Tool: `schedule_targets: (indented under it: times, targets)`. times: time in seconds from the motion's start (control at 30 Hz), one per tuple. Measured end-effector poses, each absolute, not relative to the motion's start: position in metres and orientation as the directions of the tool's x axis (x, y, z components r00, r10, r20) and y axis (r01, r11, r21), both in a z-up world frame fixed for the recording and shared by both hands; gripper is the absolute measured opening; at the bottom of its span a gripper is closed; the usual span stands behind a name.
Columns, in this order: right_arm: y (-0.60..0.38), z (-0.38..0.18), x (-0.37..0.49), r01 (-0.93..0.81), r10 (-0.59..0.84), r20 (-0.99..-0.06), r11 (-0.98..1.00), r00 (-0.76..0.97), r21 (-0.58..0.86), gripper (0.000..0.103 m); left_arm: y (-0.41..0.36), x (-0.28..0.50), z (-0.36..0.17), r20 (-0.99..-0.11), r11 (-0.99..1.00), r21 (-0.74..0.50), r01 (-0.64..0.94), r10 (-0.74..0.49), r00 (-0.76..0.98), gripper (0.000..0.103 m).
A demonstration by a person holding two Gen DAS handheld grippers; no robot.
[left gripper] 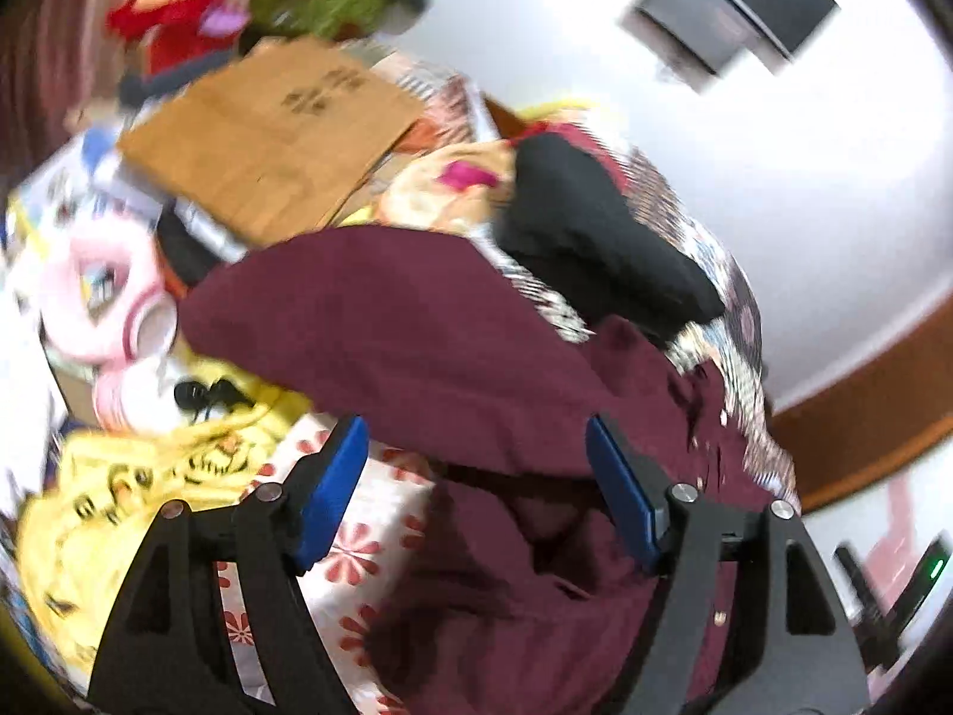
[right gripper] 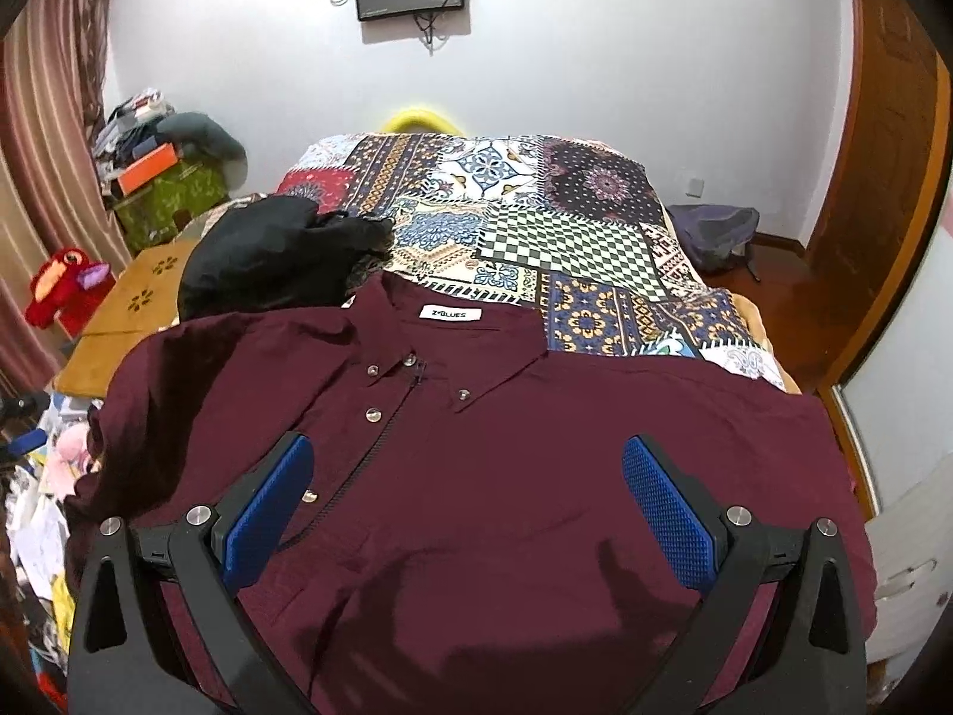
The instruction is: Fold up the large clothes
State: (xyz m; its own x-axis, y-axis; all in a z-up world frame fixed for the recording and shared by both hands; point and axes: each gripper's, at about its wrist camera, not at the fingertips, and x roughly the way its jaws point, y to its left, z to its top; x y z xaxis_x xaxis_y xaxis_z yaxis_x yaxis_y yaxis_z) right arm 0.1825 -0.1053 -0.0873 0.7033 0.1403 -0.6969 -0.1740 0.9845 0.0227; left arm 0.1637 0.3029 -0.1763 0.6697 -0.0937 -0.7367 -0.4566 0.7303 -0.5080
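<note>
Right wrist view: I see the shirt (right gripper: 506,447) lying collar-up, flat on the bed (right gripper: 566,226), my right hand-held gripper (right gripper: 467,500) spread wide above its chest, holding nothing. My left hand-held gripper (left gripper: 476,476) gapes empty over its blurred edge.

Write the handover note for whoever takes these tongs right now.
Left tongs: open, empty, over the shirt's left edge.
Right tongs: open, empty, above the shirt's front.
Maroon shirt: spread face up on the patchwork bedspread, collar towards the far wall, one sleeve hanging off the left side. Black garment lies beside the collar.
Done: shirt laid out.
Left: sleeves, sides and the final fold.
</note>
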Motion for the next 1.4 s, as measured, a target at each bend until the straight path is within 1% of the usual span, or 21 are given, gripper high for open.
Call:
schedule_targets:
  times: [0.1,0.17,0.23,0.43,0.5,0.57,0.6,0.63,0.67,0.73,0.77,0.83,0.97,1.1,1.17,1.3,1.4]
  targets:
    - [-0.097,-0.089,0.185,-0.175,0.115,-0.698,0.985,0.707,-0.015,0.103,0.334,0.164,-0.206,-0.722,0.627,-0.6,-0.497,-0.158,0.673,0.075]
    - [-0.092,-0.09,0.187,-0.171,0.103,-0.702,0.985,0.705,-0.028,0.103,0.352,0.164,-0.231,-0.698,0.537,-0.67,-0.512,-0.22,0.682,0.075]
    - [-0.09,-0.093,0.191,-0.168,0.101,-0.711,0.985,0.695,-0.025,0.103,0.364,0.164,-0.248,-0.68,0.477,-0.707,-0.522,-0.255,0.688,0.075]
    - [-0.083,-0.103,0.2,-0.163,0.084,-0.739,0.986,0.669,-0.035,0.103,0.383,0.183,-0.289,-0.684,0.397,-0.722,-0.567,-0.283,0.672,0.075]
    - [-0.082,-0.103,0.199,-0.163,0.079,-0.739,0.986,0.669,-0.043,0.103,0.386,0.193,-0.294,-0.71,0.415,-0.692,-0.591,-0.246,0.66,0.068]
    - [-0.083,-0.103,0.198,-0.161,0.072,-0.737,0.986,0.672,-0.051,0.103,0.385,0.203,-0.293,-0.735,0.457,-0.657,-0.6,-0.21,0.644,0.05]
    - [-0.083,-0.103,0.198,-0.161,0.07,-0.737,0.986,0.672,-0.053,0.103,0.385,0.207,-0.292,-0.742,0.474,-0.644,-0.601,-0.198,0.64,0.045]
    - [-0.085,-0.103,0.198,-0.16,0.069,-0.738,0.986,0.672,-0.053,0.103,0.383,0.211,-0.289,-0.75,0.498,-0.628,-0.599,-0.182,0.636,0.029]
    - [-0.086,-0.102,0.198,-0.158,0.069,-0.738,0.986,0.672,-0.052,0.103,0.38,0.217,-0.284,-0.76,0.532,-0.604,-0.594,-0.161,0.629,0.016]
    - [-0.089,-0.101,0.198,-0.155,0.072,-0.735,0.987,0.674,-0.046,0.103,0.375,0.224,-0.27,-0.788,0.603,-0.527,-0.599,-0.082,0.611,0.01]
    - [-0.092,-0.1,0.198,-0.153,0.073,-0.733,0.987,0.676,-0.042,0.103,0.368,0.228,-0.254,-0.792,0.648,-0.476,-0.595,-0.023,0.609,0.007]
    - [-0.096,-0.098,0.197,-0.15,0.079,-0.728,0.988,0.681,-0.032,0.103,0.361,0.233,-0.231,-0.78,0.698,-0.429,-0.573,0.033,0.625,0.005]
    - [-0.107,-0.092,0.196,-0.143,0.09,-0.71,0.99,0.698,-0.015,0.103,0.326,0.242,-0.151,-0.686,0.807,-0.359,-0.469,0.112,0.719,0.004]
    - [-0.125,-0.083,0.195,-0.124,0.089,-0.68,0.992,0.728,-0.003,0.103,0.273,0.255,-0.075,-0.566,0.89,-0.332,-0.312,0.076,0.821,0.003]
    - [-0.136,-0.079,0.194,-0.115,0.089,-0.666,0.993,0.741,0.006,0.103,0.237,0.262,-0.041,-0.511,0.928,-0.307,-0.211,0.026,0.859,0.003]
    - [-0.164,-0.071,0.191,-0.088,0.074,-0.64,0.996,0.765,0.01,0.103,0.162,0.276,0.004,-0.449,0.969,-0.244,-0.028,-0.088,0.889,0.003]
    - [-0.188,-0.068,0.187,-0.057,0.058,-0.633,0.998,0.772,0.021,0.103,0.096,0.293,0.017,-0.446,0.976,-0.194,0.1,-0.179,0.877,0.003]
